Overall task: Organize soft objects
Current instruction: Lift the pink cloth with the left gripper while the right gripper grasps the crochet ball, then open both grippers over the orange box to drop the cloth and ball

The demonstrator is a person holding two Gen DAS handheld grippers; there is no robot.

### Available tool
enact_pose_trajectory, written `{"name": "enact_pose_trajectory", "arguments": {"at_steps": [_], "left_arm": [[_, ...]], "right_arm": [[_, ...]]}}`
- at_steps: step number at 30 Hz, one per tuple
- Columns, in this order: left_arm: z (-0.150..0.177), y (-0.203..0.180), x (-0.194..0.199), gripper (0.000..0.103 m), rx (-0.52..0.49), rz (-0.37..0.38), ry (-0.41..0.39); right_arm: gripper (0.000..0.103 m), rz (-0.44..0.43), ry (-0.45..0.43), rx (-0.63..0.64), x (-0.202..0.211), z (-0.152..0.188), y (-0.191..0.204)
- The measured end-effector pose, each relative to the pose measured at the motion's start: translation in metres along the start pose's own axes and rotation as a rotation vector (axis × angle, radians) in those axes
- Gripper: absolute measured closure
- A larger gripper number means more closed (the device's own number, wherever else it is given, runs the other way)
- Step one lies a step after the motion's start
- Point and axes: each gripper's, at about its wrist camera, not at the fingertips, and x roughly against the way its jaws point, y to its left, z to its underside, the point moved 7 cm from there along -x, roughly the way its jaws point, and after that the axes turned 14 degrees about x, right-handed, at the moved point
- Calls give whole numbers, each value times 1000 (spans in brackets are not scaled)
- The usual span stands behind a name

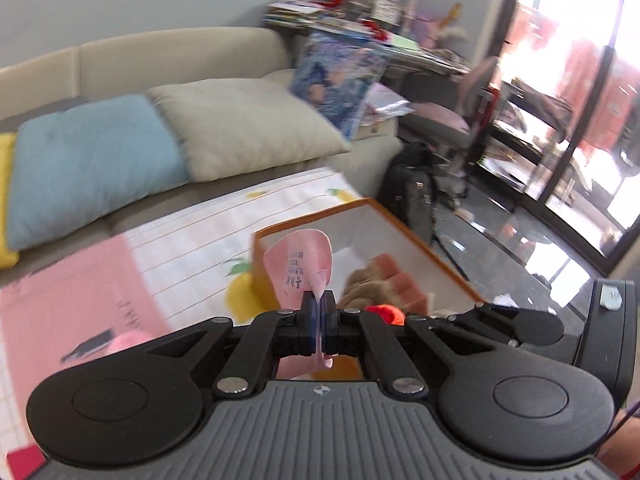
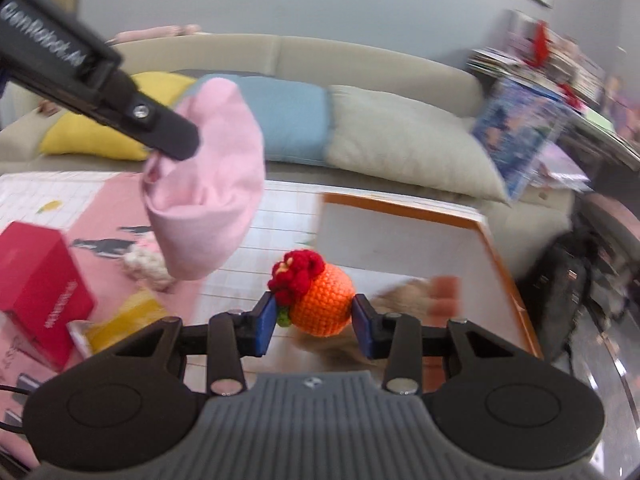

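- Left wrist view: my left gripper (image 1: 319, 322) has its jaws pressed together on a thin pink fabric tag (image 1: 304, 264), which curls up above the pads while a little pink tail shows below them. The orange-rimmed box (image 1: 404, 224) lies just ahead and below, already holding a tan plush toy (image 1: 372, 280).
- Risk here: I am pinching only a slip of cloth, not the body of the piece. If the tag slides through the pads or tears at its seam, the load drops onto the patterned mat (image 1: 192, 232) short of the box.
- Right wrist view: my right gripper (image 2: 316, 322) is clamped on a crocheted orange ball (image 2: 324, 304) with a red knitted flower on top, one pad at each side. It hangs before the box's near wall, not yet over the opening.
- Risk here: the ball is round and springy and the pads sit near its widest part, so a jolt could squirt it forward or sideways.
- Same view, upper left: the other gripper carries a pink soft pouch (image 2: 208, 184), dangling above a small cream knitted thing (image 2: 146, 266), near a red carton (image 2: 38, 280); blur makes me unsure how much cloth is caught.
- Both loads head for one box, so I judge a collision over the rim possible.
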Motion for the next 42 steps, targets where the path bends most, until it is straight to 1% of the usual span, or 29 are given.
{"name": "enact_pose_trajectory", "arguments": {"at_steps": [3, 6, 8, 11, 14, 18, 21, 24, 27, 30, 34, 36, 38, 39, 42], "left_arm": [[-4, -19, -19, 101, -29, 40, 25], [-8, -35, -42, 101, -51, 72, 61], [-9, -41, -58, 101, -69, 70, 82], [-9, -44, -77, 101, -83, 59, 106], [-11, -44, -93, 101, -102, 32, 112], [-18, -40, -114, 101, -119, -20, 108], [-24, -37, -130, 101, -167, -70, 94], [-23, -34, -144, 101, -194, -105, 105], [-17, -32, -153, 101, -243, -158, 103], [-9, -27, -158, 101, -242, -160, 133], [-4, -18, -162, 101, -266, -216, 132], [-2, -15, -161, 100, -263, -219, 140], [-1, -14, -160, 98, -267, -213, 155], [0, -14, -159, 95, -274, -215, 161], [2, -16, -155, 91, -286, -211, 161]], "right_arm": [[63, 44, 51, -18, -3, 17, -27], [63, 24, 98, -47, -16, 29, -45], [63, 16, 114, -69, -22, 33, -56], [65, 41, 133, -67, -34, 39, -69], [66, 27, 155, -107, -50, 43, -84], [67, 35, 177, -117, -66, 50, -99], [67, 31, 193, -126, -77, 53, -108], [67, 32, 217, -133, -88, 59, -115], [67, -1, 259, -177, -93, 67, -119], [67, -28, 266, -207, -89, 72, -120], [67, -54, 287, -226, -83, 78, -115], [67, -68, 291, -229, -81, 80, -112], [66, -67, 297, -221, -81, 81, -110], [66, -63, 298, -214, -81, 81, -108], [64, -54, 299, -198, -80, 79, -106]]}}
